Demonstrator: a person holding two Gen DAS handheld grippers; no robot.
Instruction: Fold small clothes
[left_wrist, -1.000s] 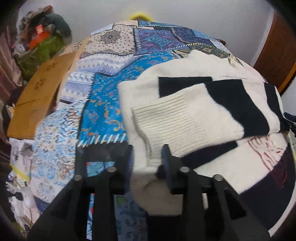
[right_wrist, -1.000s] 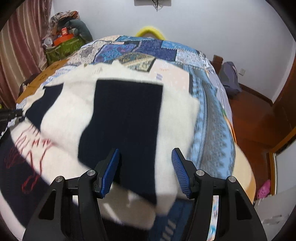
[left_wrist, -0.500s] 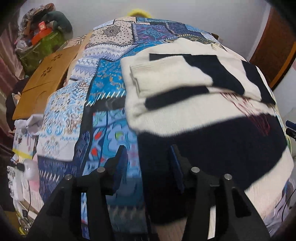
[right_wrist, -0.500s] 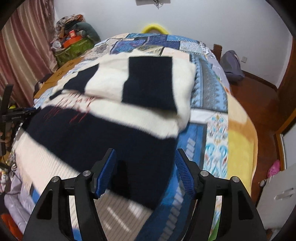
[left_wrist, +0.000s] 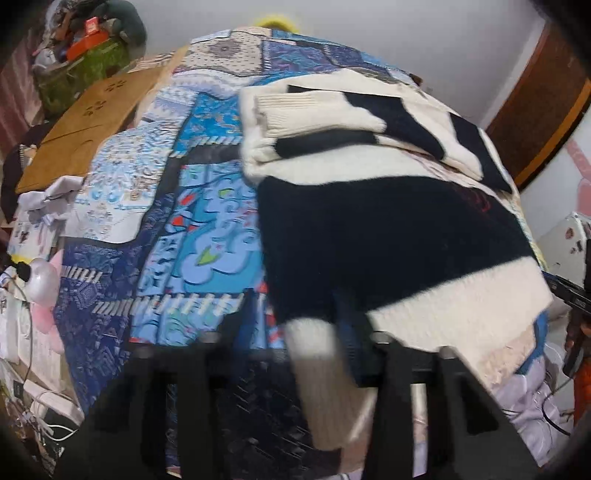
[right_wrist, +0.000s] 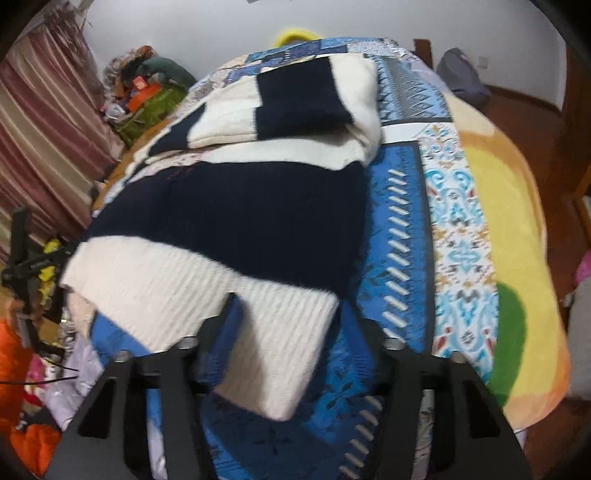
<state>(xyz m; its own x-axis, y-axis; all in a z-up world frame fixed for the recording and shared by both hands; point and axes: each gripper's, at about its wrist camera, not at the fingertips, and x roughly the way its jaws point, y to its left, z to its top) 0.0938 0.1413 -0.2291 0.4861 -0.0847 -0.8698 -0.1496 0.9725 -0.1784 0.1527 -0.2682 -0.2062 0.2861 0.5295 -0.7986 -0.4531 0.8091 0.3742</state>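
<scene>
Between the fingers of the left gripper (left_wrist: 295, 332) sits the near left corner of a cream and navy striped sweater (left_wrist: 388, 229), its ribbed cream hem hanging down past the fingertips; the jaws are closing, and motion blur keeps me from telling whether the pads already press the knit. Ahead of this gripper the sweater spreads over a blue patchwork bedspread (left_wrist: 199, 236), its far part folded into a cream and navy stack. Off to the gripper's left, beyond the bedspread's edge, lie a brown cardboard sheet (left_wrist: 92, 122) and a green bag (left_wrist: 85, 74) heaped with clutter.

Further right, the right gripper (right_wrist: 295, 325) has the other hem corner of the sweater (right_wrist: 236, 214) between its blue-padded fingers (right_wrist: 225, 325). The left pad touches the ribbed cream band, the right finger stands clear of the cloth, and the jaws are closing. Ahead of this gripper lies the navy band, then the folded upper part. Right of it the bedspread (right_wrist: 402, 221) shows bare, and beyond that a yellow and orange blanket (right_wrist: 517, 236).
</scene>
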